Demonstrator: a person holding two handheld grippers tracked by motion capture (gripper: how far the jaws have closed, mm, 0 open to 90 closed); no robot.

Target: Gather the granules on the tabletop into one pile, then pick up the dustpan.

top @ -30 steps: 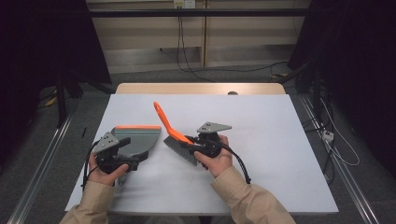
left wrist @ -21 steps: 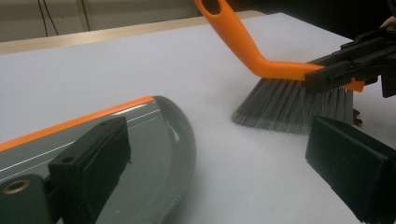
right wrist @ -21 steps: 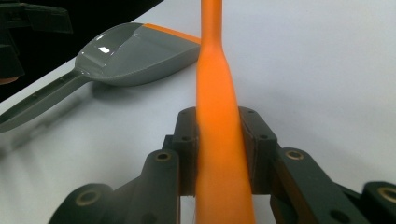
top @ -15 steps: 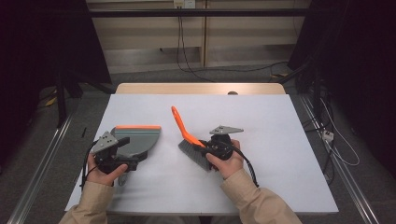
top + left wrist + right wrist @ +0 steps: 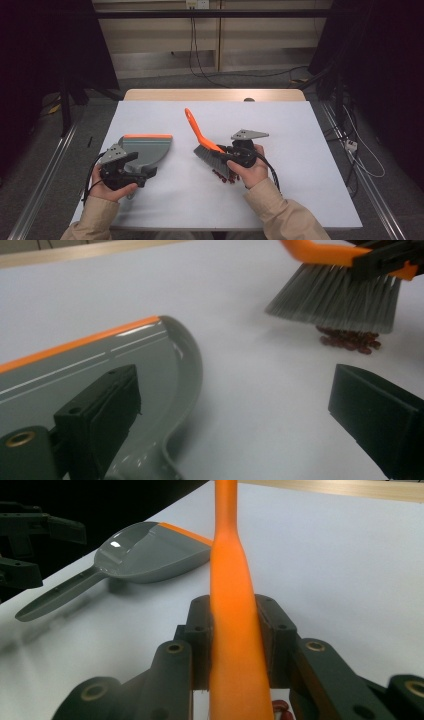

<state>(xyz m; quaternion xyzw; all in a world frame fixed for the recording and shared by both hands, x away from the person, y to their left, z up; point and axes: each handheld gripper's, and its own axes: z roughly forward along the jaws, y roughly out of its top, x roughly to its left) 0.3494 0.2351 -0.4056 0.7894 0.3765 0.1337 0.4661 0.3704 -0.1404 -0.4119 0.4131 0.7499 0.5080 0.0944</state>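
Since the earlier frames, the right gripper [image 5: 231, 156] has carried the hand brush [image 5: 206, 145] toward the table's right side, away from the dustpan [image 5: 144, 152]. Its jaws are clenched on the orange brush handle [image 5: 231, 630], which runs up between the two pads; the grey bristles [image 5: 336, 300] hang just past the fingertips, their tips touching a small heap of dark red beans [image 5: 350, 339] on the white table [image 5: 300, 130]. The left gripper [image 5: 131, 167] sits at the grey dustpan's handle end with its jaws parted, one finger [image 5: 100, 415] over the pan's rim, the other well clear of it over bare table.
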